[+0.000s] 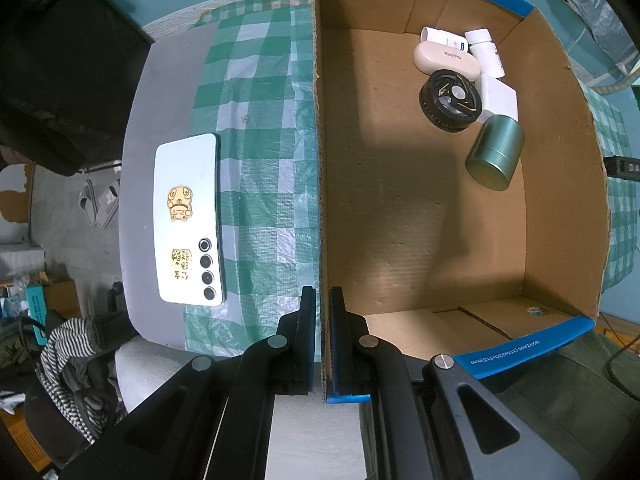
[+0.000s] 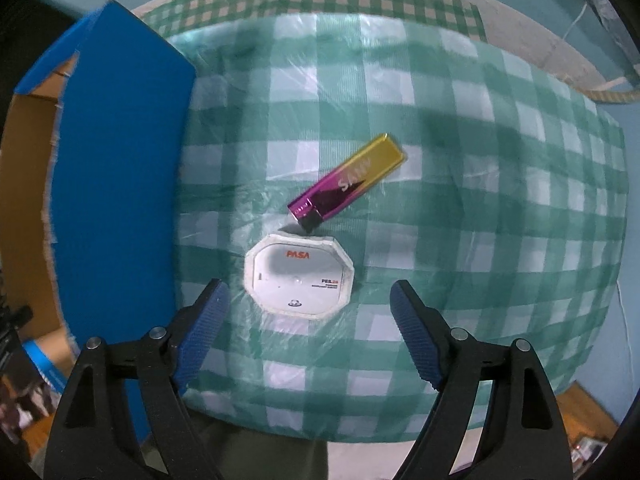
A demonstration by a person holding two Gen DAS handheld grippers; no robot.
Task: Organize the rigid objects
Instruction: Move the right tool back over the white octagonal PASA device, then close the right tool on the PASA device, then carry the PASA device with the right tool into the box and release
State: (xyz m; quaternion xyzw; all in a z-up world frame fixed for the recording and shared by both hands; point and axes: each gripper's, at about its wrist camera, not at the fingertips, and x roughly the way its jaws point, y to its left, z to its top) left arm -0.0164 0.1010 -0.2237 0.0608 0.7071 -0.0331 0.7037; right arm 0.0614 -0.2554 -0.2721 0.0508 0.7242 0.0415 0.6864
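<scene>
My left gripper point(image 1: 322, 344) pinches the side wall of the cardboard box point(image 1: 400, 200). My right gripper point(image 2: 310, 296) hangs wide open, holding nothing, over the white octagon case point(image 2: 299, 276) on the checked tablecloth point(image 2: 480, 220), near its front edge. The shiny pink-and-gold lighter point(image 2: 346, 182) touches the case's far side.

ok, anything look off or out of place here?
Nothing damaged or spilled. Three items are not yet in the cardboard box: a phone on the table, and a white octagonal case with a shiny lighter leaning on its edge. The green tin lies on its side in the box.
</scene>
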